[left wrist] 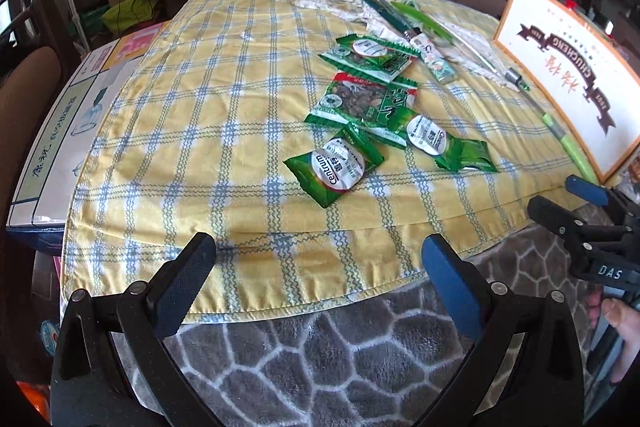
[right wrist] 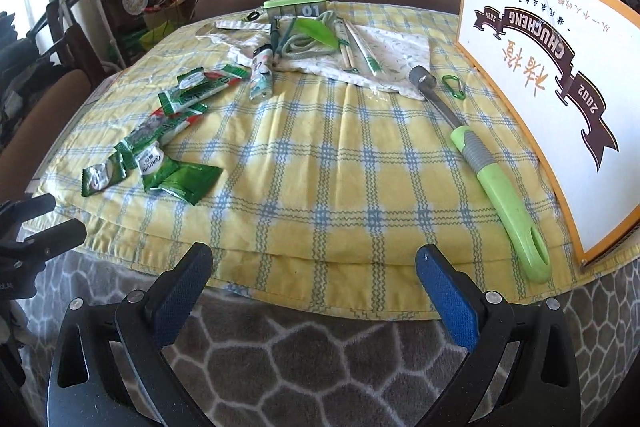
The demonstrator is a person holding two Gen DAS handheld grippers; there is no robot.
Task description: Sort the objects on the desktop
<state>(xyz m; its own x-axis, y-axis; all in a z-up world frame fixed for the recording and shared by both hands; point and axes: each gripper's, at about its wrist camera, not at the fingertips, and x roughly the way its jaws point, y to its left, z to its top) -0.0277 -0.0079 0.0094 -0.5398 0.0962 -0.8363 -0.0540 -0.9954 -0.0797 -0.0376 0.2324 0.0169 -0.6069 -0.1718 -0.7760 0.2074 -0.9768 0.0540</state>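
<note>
- Yellow plaid cloth (left wrist: 208, 131) covers the table, and every place below is told from its near hem.
- Both hand-held tools hover just off that hem, jaws spread wide and empty: left gripper (left wrist: 320, 267) at the hem's middle-left, right gripper (right wrist: 314, 279) further right.
- Green snack packets (left wrist: 360, 115) lie scattered beyond the hem, ahead and slightly right of the left gripper, which looks the nearer; the closest, a Centrum packet (left wrist: 334, 169), lies askew to the hem.
- Right of them, a green-handled tool (right wrist: 500, 183) runs its long axis away from the hem, handle nearest, ahead-right of the right gripper.
- Sorting appears not yet begun.
</note>
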